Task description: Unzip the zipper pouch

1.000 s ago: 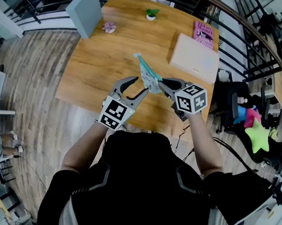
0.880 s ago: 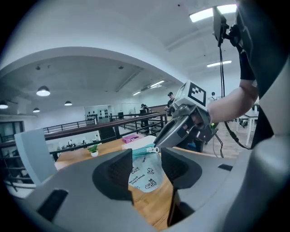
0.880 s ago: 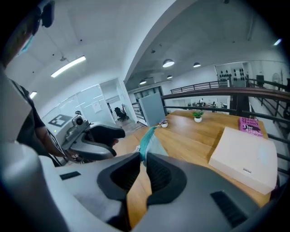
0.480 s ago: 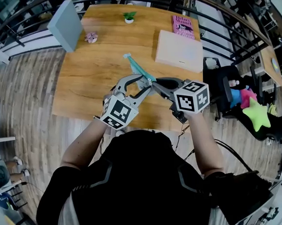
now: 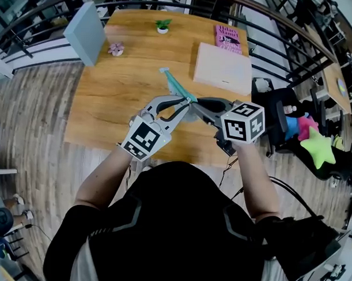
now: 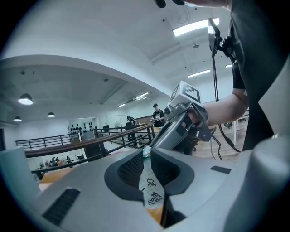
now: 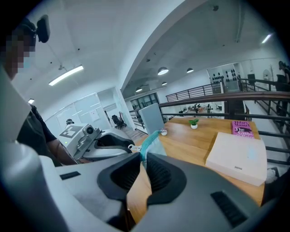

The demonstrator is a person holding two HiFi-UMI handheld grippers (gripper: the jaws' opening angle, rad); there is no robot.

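Observation:
The teal zipper pouch (image 5: 177,85) is held up above the wooden table (image 5: 122,93), slanting away from me. My right gripper (image 5: 196,103) is shut on its near end; in the right gripper view the teal fabric (image 7: 152,140) rises from between the pads of the right gripper (image 7: 142,161). My left gripper (image 5: 183,106) meets it from the left, jaws closing. A white printed strip of the pouch (image 6: 148,181) sits pinched in the left gripper (image 6: 147,158). A small white pull ring (image 7: 128,147) shows at the left gripper's tips.
On the table stand a white box (image 5: 222,68), a pink book (image 5: 229,38), a grey-blue upright board (image 5: 86,33), a small potted plant (image 5: 163,26) and a pink flower ornament (image 5: 116,49). A dark railing runs behind; a chair with bright toys (image 5: 314,146) is at the right.
The left gripper's jaws, wide open a second ago beside the pouch, have closed onto it. The right gripper kept its grip, and the pouch now lies flatter.

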